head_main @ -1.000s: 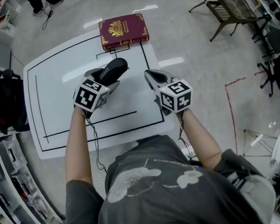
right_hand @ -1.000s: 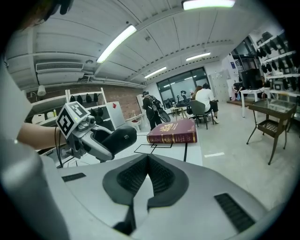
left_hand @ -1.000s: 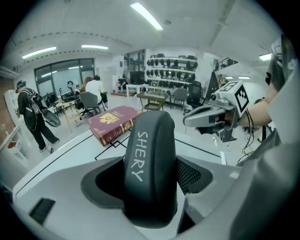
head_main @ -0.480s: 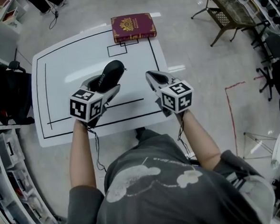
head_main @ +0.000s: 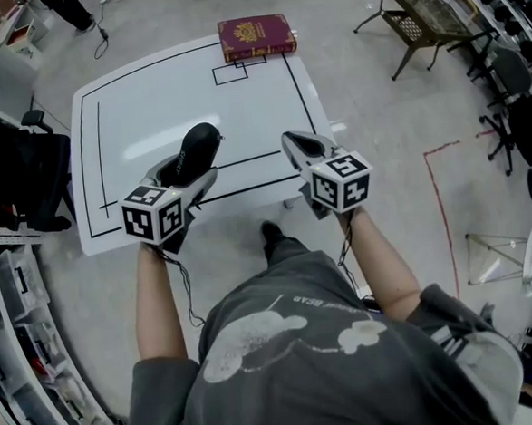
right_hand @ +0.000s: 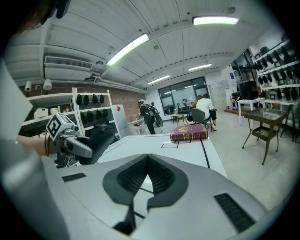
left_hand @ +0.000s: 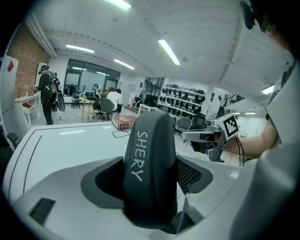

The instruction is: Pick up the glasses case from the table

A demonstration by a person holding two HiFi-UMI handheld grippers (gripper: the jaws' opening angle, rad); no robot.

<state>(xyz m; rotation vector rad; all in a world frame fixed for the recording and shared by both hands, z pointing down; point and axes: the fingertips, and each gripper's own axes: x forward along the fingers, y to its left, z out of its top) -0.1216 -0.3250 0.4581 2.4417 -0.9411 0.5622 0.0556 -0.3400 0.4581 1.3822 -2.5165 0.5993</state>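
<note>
Left claw (head_main: 189, 173) clamps the case (head_main: 197, 141) by one end, holding it above the surface's (head_main: 148, 88) near edge. Right claw (head_main: 296, 144) is closed and empty. A swing could lever the case's long free end loose. The left gripper view shows pads (left_hand: 190, 174) pressing both sides; only the head view shows the clearance.

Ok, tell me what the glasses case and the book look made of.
Glasses case: matte black shell, probably moulded plastic or faux leather; smooth, dull sheen, pale printed lettering. Book: maroon hardcover, likely leatherette, with gilt ornament; too far to be sure.
</note>
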